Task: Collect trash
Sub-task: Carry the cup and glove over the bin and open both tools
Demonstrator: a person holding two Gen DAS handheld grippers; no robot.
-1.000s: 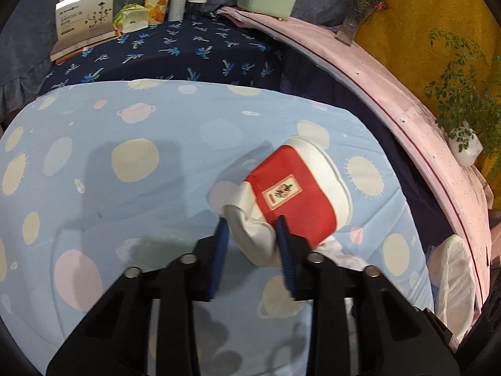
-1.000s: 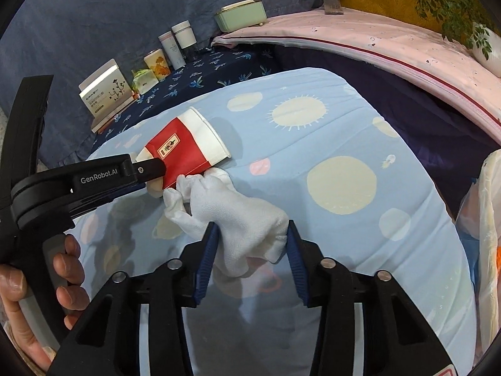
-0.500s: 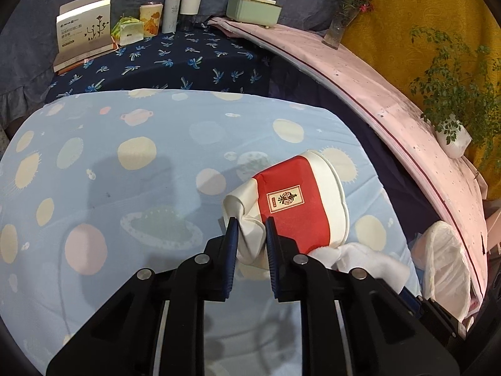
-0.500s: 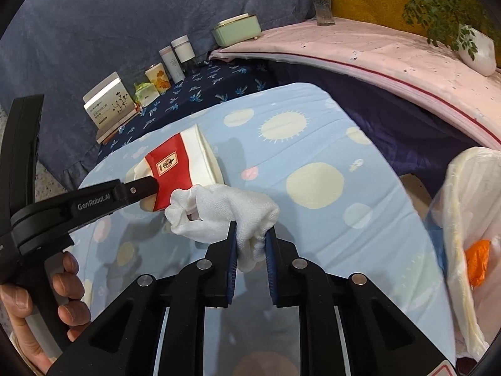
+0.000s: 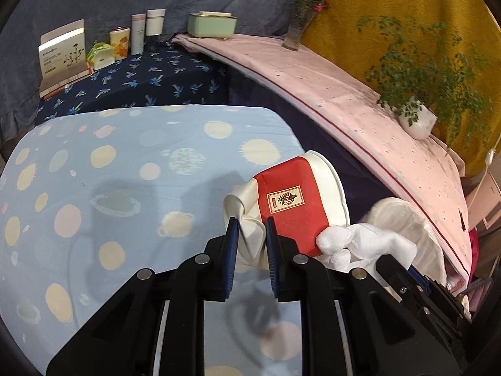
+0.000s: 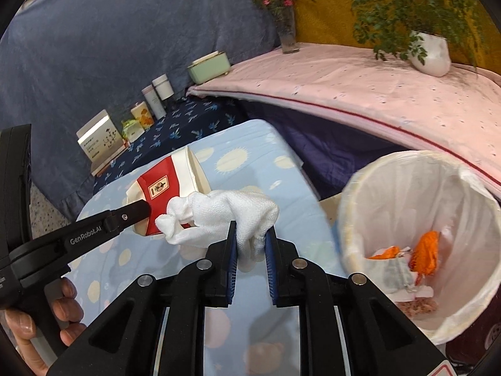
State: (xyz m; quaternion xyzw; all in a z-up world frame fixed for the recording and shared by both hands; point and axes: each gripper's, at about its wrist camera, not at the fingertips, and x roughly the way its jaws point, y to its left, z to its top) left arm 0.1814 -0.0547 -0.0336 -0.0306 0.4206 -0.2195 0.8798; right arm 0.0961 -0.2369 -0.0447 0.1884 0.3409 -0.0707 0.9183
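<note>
Left gripper (image 5: 250, 235) pinching the crumpled white base of the red-and-white paper cup (image 5: 294, 206) at centre frame, white cloth (image 5: 360, 241) bunched just right of it, lined bin (image 5: 407, 219) behind, spotted blue tablecloth (image 5: 109, 188) filling the left

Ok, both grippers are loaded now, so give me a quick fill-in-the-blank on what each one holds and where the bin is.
1. The left gripper is shut on the crushed red and white ____.
2. The right gripper is shut on a white ____.
3. The lined trash bin already holds scraps colored ____.

Missing words: paper cup; cloth; orange
</note>
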